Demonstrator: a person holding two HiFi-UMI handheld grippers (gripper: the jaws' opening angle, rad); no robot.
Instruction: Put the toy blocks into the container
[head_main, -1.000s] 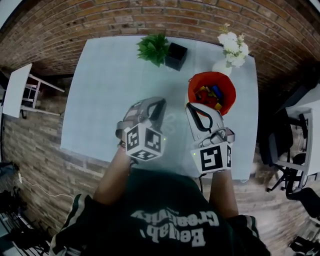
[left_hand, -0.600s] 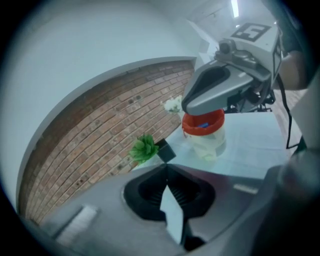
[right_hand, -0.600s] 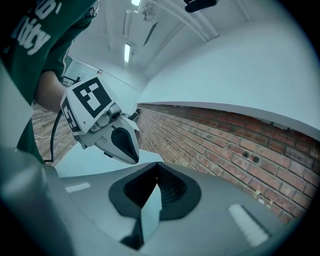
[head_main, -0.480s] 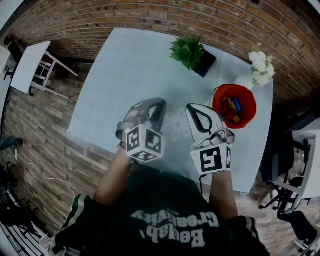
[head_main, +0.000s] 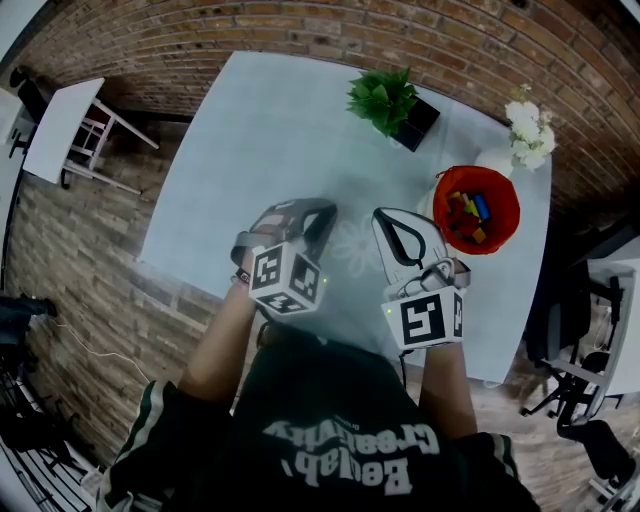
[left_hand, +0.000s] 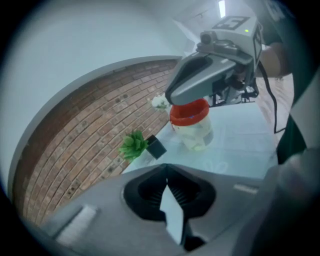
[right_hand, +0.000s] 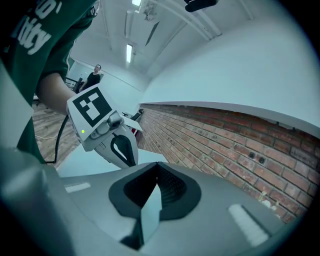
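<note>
The red-rimmed container (head_main: 497, 232) stands at the table's right side with several red, yellow and blue toy blocks (head_main: 468, 211) inside. In the left gripper view the container (left_hand: 193, 126) shows a pale lower body. My left gripper (head_main: 322, 213) hovers over the middle of the table, shut with nothing between its jaws (left_hand: 166, 169). Beside it on the right, my right gripper (head_main: 384, 216) is also shut and empty (right_hand: 157, 166), a short way left of the container. I see no loose blocks on the table.
A potted green plant (head_main: 385, 100) in a black pot and a white vase of flowers (head_main: 528, 130) stand at the table's far edge. A brick wall (head_main: 300, 25) runs behind the pale table (head_main: 250, 150). Chairs and desks stand at both sides.
Both shut grippers have drawn left across the table, away from the red container, which now lies further to their right. Most of the shift came in the first half second.
</note>
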